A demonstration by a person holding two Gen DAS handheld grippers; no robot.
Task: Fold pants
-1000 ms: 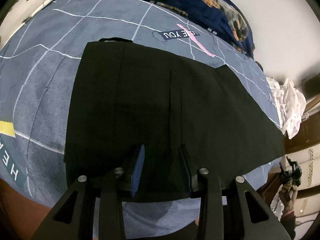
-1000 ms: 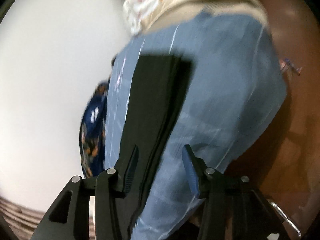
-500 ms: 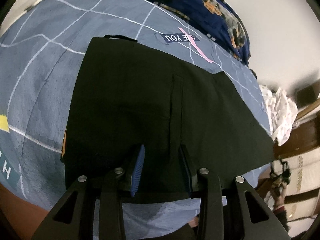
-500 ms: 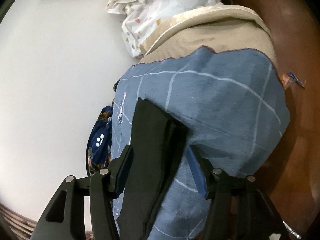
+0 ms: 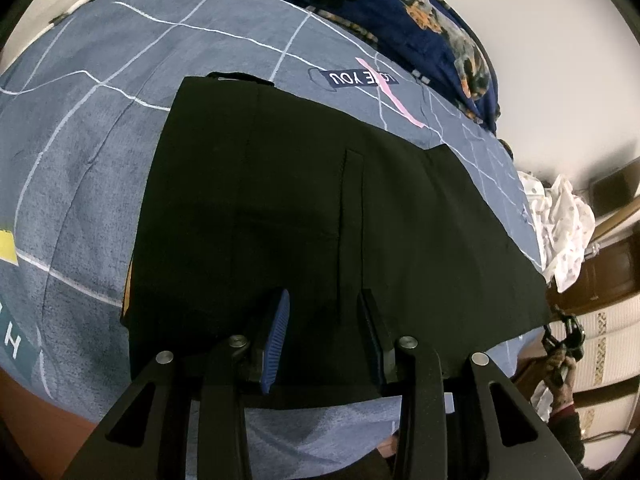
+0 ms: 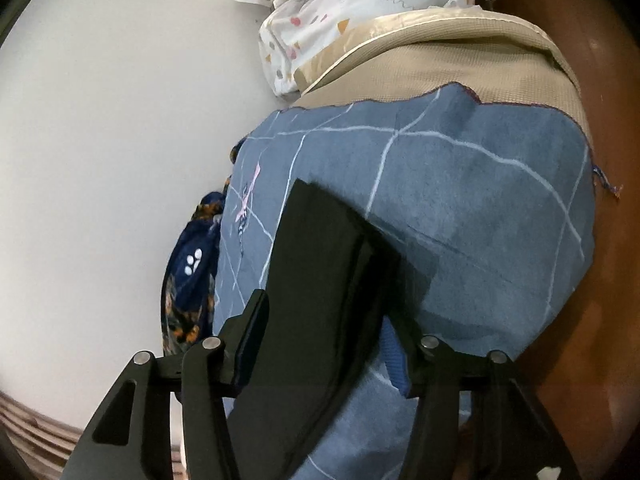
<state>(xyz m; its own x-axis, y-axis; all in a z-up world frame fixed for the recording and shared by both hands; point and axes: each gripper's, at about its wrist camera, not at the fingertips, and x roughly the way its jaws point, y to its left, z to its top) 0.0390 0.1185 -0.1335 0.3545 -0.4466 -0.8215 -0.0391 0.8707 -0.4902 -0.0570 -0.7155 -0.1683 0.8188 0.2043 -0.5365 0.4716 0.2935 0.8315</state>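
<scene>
My left gripper (image 5: pixel 324 336) sits at the bottom centre of the left wrist view, its blue-ribbed pads apart over the near edge of the black fabric pants (image 5: pixel 320 216); whether they pinch the cloth I cannot tell. The pants lie flat across the middle of that frame on a blue-grey bedspread with white grid lines (image 5: pixel 80 184). In the right wrist view my right gripper (image 6: pixel 328 332) occupies the bottom centre, its jaws have just been closing, and the folded end of the pants (image 6: pixel 320 280) stands between them, filling the gap from pad to pad, so I am clamping it. Beyond the pants, a navy blanket with orange dog prints (image 5: pixel 400 12) runs along the top of the left view. A crumpled white patterned cloth (image 6: pixel 320 12) lies at the top of the right view, above a beige quilted cover (image 6: pixel 460 60).
</scene>
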